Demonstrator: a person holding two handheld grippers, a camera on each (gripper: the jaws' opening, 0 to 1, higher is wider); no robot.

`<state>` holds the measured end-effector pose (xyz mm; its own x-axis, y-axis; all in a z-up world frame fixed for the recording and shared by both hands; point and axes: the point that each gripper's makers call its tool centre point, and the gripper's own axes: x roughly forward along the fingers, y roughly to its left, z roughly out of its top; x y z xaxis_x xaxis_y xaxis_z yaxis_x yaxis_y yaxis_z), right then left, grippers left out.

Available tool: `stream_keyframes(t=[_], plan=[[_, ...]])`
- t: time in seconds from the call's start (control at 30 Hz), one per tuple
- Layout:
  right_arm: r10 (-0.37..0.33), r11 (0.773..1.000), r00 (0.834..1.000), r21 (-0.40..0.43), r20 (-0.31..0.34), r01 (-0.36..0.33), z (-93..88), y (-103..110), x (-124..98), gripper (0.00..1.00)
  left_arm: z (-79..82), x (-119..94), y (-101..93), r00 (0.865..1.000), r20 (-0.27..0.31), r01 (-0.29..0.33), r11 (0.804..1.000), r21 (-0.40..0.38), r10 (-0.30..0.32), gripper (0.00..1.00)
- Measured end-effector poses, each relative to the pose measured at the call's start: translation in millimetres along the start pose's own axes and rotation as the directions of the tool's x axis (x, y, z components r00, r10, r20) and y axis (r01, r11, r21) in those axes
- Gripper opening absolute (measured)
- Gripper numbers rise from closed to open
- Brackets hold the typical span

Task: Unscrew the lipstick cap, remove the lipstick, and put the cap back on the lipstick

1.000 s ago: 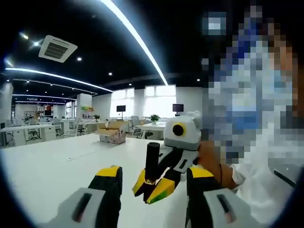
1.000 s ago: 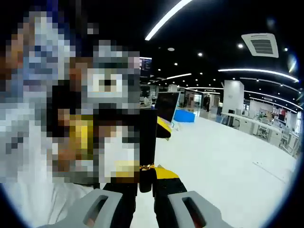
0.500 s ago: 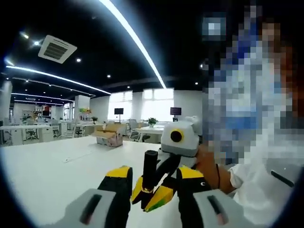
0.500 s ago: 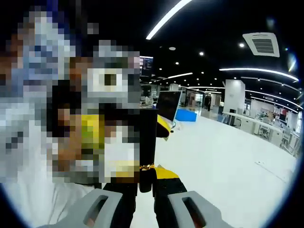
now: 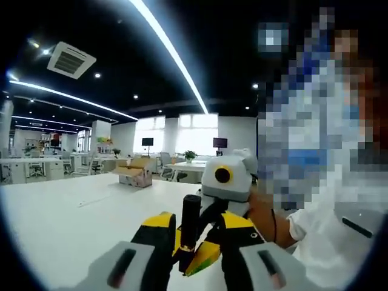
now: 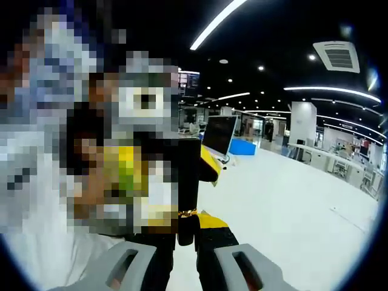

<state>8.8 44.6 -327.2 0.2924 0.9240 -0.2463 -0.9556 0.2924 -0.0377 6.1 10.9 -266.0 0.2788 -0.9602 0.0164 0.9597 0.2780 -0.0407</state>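
Right gripper view: right gripper (image 6: 187, 233) clamped tight on the base of the lipstick (image 6: 188, 182). Black tube stands upright from between the yellow-tipped jaws, a thin gold ring just above the grip. Cap end points up, clear of the jaws. Yellow tip of the other tool sits just behind the tube, to its right.

Left gripper view: left gripper (image 5: 197, 227) drawn narrow, its jaws flanking the upper part of the lipstick (image 5: 189, 227). Whether the pads actually touch the tube, cannot tell. The right gripper (image 5: 203, 254) comes in from the right beyond it, pinching the tube's lower end; a hand (image 5: 262, 215) with a dark wristband grips that tool, a white sleeve (image 5: 330, 242) behind.

Below and beyond: white table (image 5: 60, 224). Farther off, a cardboard box (image 5: 137, 172), then desks with chairs, monitors and a potted plant before bright windows. Overhead, dark ceiling with long light strips (image 5: 170, 54) and an air vent (image 5: 71, 59).
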Motion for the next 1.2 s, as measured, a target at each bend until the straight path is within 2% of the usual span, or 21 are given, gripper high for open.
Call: stream_keyframes(t=[0.27,0.53,0.9,1.0,1.2], plan=[[0.01,1.0,1.0,0.006,-0.006,-0.01,-2.9,1.7,1.7,0.11,0.3,-0.1,0.7,1.0,0.005,0.0,1.0,-0.012,0.0,0.26],[0.025,1.0,1.0,0.014,0.002,-0.025,-2.3,4.0,2.6,0.11,1.3,0.3,1.7,1.0,0.003,-0.02,1.0,0.017,0.02,0.24],[0.044,0.999,0.999,0.018,0.006,-0.045,-1.6,8.6,3.2,0.11,-0.9,0.2,1.3,1.0,-0.007,-0.014,1.0,-0.011,0.014,0.16],[0.068,0.997,0.998,0.036,0.013,-0.068,-2.8,8.8,3.0,0.11,-2.3,1.5,3.3,1.0,-0.004,-0.01,1.0,-0.024,0.01,0.14],[0.065,0.997,0.998,0.049,0.006,-0.065,-5.6,8.3,3.9,0.11,-4.7,2.7,4.6,0.999,-0.015,-0.031,0.999,0.016,0.031,0.13]])
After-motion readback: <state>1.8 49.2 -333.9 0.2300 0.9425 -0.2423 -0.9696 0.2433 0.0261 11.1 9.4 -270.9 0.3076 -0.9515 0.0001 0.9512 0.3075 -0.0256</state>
